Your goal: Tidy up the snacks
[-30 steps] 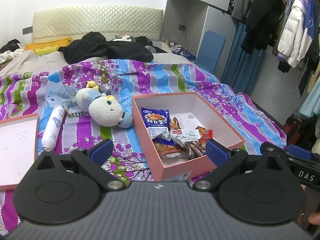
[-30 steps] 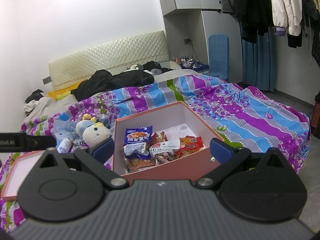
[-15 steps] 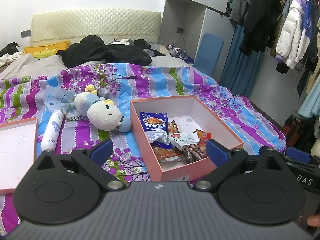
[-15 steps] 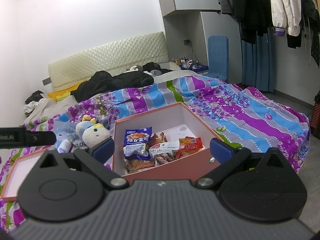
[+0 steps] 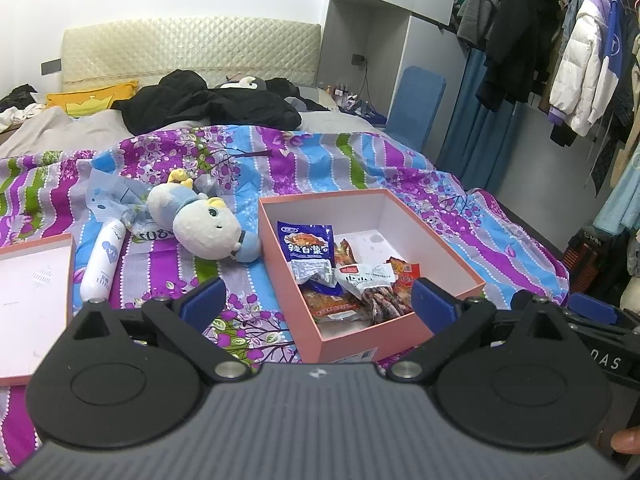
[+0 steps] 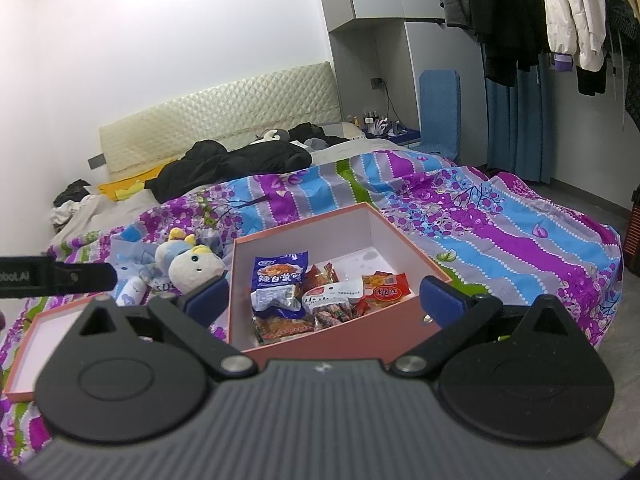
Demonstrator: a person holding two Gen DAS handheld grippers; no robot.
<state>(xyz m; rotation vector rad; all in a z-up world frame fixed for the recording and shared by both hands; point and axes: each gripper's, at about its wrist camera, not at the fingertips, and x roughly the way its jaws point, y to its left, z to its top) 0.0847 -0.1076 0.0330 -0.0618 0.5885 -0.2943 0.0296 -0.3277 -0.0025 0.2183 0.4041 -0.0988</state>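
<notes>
Left wrist view: left gripper (image 5: 315, 300) has its fingers spread wide, nothing between them, held above the bedspread (image 5: 420, 176). Pink box (image 5: 440, 240) sits open on the bedspread just ahead of it. Snacks lie in the near half of the box: a blue packet (image 5: 308, 246) leaning on the left wall, an orange packet (image 5: 328, 304) below it, a white-labelled packet (image 5: 366, 278) beside that, a red packet (image 5: 406, 276) toward the right. Far half of the box is bare. Plush toy (image 5: 204, 228) lies just left of the box, white bottle (image 5: 102, 264) further left, box lid (image 5: 36, 296) at the left edge.

Right wrist view: right gripper (image 6: 324, 296) also spread wide and empty, hovering at the near corner of the same box (image 6: 360, 336). Blue packet (image 6: 278, 280) is near the left wall.
</notes>
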